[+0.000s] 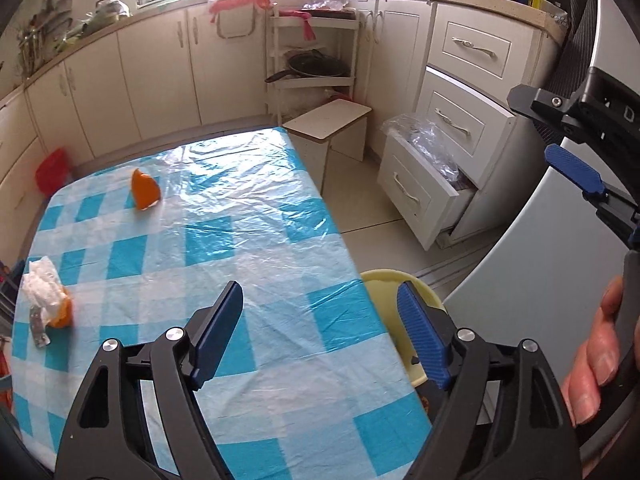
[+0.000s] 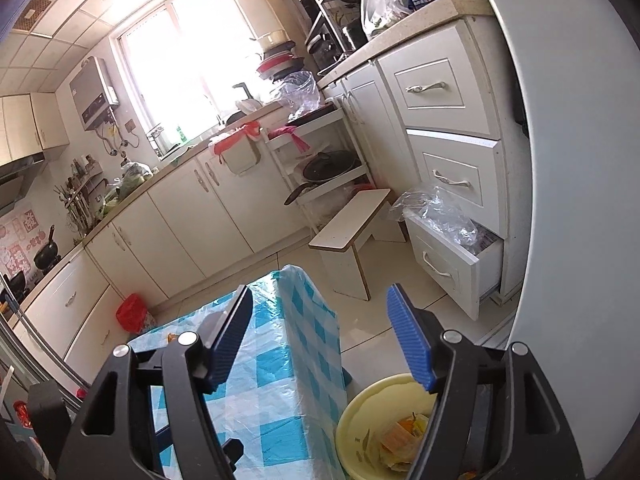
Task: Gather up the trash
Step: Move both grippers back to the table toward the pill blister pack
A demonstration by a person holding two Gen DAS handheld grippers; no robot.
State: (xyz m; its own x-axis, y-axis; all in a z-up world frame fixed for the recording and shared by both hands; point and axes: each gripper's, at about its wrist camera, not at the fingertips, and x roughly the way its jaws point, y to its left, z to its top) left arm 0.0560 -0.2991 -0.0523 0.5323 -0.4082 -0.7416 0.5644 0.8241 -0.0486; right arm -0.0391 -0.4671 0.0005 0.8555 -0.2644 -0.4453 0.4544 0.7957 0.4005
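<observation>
An orange peel (image 1: 145, 191) lies on the far left of the blue-checked table (image 1: 256, 240). A crumpled white tissue (image 1: 42, 286) with another orange peel (image 1: 63, 314) and a small foil wrapper (image 1: 39, 328) lies at the table's left edge. My left gripper (image 1: 320, 332) is open and empty above the table's near right part. A yellow bin (image 2: 372, 420) with scraps inside stands on the floor right of the table; its rim shows in the left wrist view (image 1: 384, 280). My right gripper (image 2: 320, 336) is open and empty, above the table corner and bin; it also shows in the left wrist view (image 1: 576, 168).
A small white stool (image 2: 352, 232) stands on the floor beyond the table. An open bottom drawer (image 2: 452, 264) holds clear plastic bags. A red bag (image 2: 132, 314) sits on the floor by the cabinets. A large white appliance (image 2: 580, 240) fills the right side.
</observation>
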